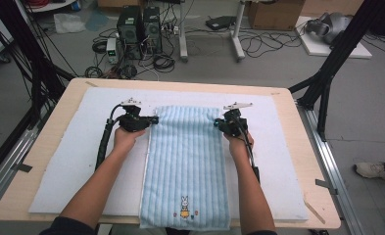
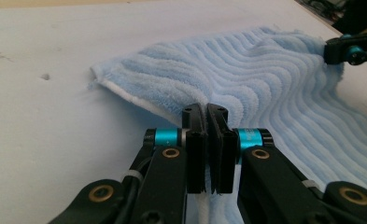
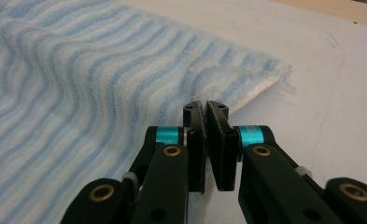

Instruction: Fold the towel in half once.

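Note:
A light blue striped towel [image 1: 186, 161] lies lengthwise on the white mat, with a small bunny picture [image 1: 184, 205] at its near end. My left gripper [image 1: 154, 120] is at the towel's left edge near the far corner. In the left gripper view its jaws [image 2: 207, 111] are shut, pinching the towel's [image 2: 246, 70] edge. My right gripper [image 1: 218, 124] is at the right edge near the other far corner. Its jaws [image 3: 205, 108] are also shut on the towel's [image 3: 102, 84] hem. The cloth bulges slightly between both grips. The right gripper [image 2: 351, 49] also shows far off in the left gripper view.
A white padded mat [image 1: 72, 147] covers a wooden table [image 1: 317, 205]. Black frame posts [image 1: 327, 73] stand at both far sides of the table. Computers and cables [image 1: 138, 34] lie on the floor beyond. Bare mat stretches left and right of the towel.

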